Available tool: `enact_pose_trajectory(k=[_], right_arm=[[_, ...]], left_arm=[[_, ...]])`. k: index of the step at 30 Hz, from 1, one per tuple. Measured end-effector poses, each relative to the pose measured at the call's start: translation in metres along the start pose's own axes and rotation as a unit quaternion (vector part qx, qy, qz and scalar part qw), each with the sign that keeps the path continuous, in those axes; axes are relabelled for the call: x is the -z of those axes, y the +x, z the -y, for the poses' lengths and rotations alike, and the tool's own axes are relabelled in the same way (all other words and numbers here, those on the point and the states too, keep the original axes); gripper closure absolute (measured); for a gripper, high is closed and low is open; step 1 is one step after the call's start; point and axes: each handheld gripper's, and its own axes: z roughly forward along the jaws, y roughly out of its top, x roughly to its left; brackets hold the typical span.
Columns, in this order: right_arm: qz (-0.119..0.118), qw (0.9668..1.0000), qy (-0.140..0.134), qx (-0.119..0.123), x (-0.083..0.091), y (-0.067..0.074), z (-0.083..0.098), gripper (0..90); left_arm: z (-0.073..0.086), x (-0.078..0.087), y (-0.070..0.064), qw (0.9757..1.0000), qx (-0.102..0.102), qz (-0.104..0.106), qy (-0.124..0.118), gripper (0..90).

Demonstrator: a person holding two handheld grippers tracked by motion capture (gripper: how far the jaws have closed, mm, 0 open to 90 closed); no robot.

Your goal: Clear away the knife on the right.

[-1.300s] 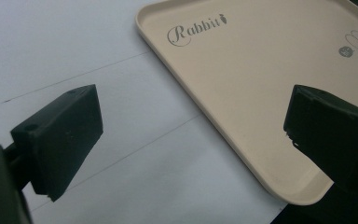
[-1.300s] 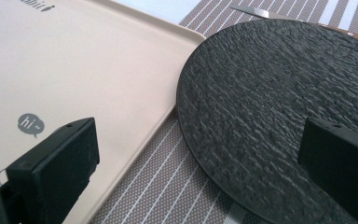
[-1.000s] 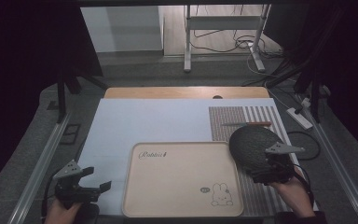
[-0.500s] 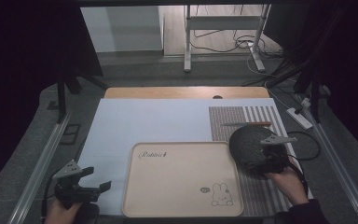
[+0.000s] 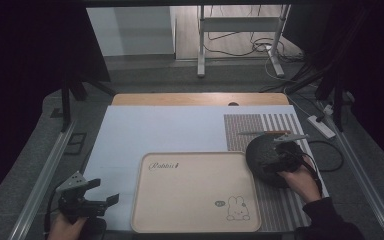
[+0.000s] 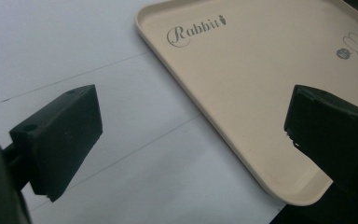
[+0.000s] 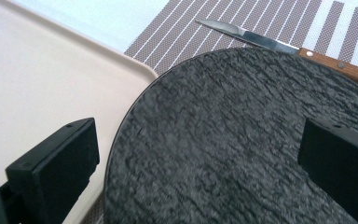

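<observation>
One bench (image 5: 180, 130) under a pale blue sheet carries a beige rabbit-print tray (image 5: 195, 192) near its front edge. Beside the tray's right side, a striped placemat (image 5: 280, 125) bears a round dark slate plate (image 5: 265, 155), with a wooden-handled knife (image 7: 279, 46) just beyond it. The right tool (image 7: 200, 172) hangs over the plate, jaws spread. The left tool (image 6: 191, 144) sits front-left, jaws wide apart, empty

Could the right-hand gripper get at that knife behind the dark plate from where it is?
Probably yes. The right gripper hovers open over the dark round plate, and the knife lies just beyond the plate's far edge on the striped mat, with nothing on top of it.
</observation>
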Motion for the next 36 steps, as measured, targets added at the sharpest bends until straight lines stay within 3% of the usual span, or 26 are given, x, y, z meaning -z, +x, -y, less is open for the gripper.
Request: enact_pose_trajectory(k=[13,22,36], right_arm=[[-0.002,0.9999,0.013,-0.008,-0.018,-0.014,-0.011,0.0],[0.026,0.9993,0.025,-0.012,-0.031,-0.025,-0.022,0.0],[0.044,0.9970,0.059,-0.025,-0.058,-0.041,-0.042,0.0]], left_arm=[[0.000,0.000,0.000,1.0000,0.000,0.001,0.000,4.2],[0.000,0.000,0.000,1.0000,0.000,0.001,0.001,4.2],[0.000,0.000,0.000,1.0000,-0.001,0.001,0.002,4.2]])
